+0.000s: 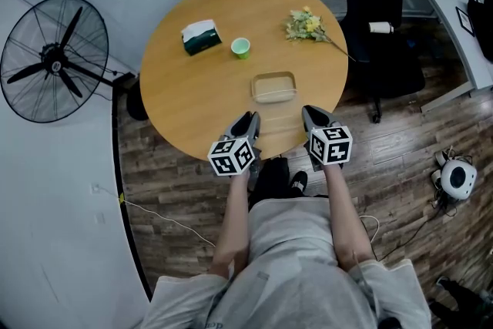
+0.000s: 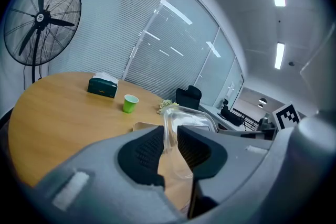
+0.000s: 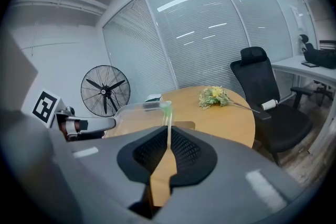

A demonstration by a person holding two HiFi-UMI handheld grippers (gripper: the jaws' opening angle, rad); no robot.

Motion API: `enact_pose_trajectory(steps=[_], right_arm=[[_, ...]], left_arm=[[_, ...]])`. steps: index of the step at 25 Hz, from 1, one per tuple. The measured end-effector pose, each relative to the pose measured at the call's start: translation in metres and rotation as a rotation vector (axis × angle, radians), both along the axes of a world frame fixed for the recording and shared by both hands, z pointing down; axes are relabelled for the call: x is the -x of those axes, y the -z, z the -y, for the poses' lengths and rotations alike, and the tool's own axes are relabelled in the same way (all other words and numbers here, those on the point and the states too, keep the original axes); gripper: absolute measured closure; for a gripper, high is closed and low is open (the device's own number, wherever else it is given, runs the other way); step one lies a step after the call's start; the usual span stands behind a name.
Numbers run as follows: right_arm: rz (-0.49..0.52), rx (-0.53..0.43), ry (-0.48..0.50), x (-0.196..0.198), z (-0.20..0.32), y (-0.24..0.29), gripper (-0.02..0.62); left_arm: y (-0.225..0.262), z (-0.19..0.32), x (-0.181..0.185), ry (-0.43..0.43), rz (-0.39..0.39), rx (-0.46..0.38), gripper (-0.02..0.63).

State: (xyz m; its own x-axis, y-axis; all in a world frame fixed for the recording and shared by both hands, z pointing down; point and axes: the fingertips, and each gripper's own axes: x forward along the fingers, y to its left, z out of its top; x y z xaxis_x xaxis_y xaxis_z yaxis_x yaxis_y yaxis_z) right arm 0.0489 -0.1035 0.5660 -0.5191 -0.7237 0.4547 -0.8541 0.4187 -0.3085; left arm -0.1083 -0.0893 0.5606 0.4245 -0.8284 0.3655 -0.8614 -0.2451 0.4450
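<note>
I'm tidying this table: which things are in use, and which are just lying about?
In use: clear lid, gripped by left tongs and right tongs; tan container.
Lying about: tissue box, green cup, flowers, fan, office chair.

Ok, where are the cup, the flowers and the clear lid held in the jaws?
cup [image 1: 241,48], head view, on its open mouth.
flowers [image 1: 305,24], head view, on the yellow blossoms.
lid [image 2: 189,118], left gripper view, on the clear panel just above the jaws.

Tissue box [image 1: 201,37], green cup [image 1: 241,48] and flowers [image 1: 306,24] lie on the table [image 1: 185,104].
</note>
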Motion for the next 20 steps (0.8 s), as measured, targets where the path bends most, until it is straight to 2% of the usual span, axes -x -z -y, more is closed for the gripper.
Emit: enact_pose_trajectory(steps=[20], right_arm=[[0.001,-0.004,-0.008,-0.0077,0.001,0.0017,0.578]], left_arm=[[0.0008,0.0042,-0.0076,-0.011,-0.001,0.002,0.522]])
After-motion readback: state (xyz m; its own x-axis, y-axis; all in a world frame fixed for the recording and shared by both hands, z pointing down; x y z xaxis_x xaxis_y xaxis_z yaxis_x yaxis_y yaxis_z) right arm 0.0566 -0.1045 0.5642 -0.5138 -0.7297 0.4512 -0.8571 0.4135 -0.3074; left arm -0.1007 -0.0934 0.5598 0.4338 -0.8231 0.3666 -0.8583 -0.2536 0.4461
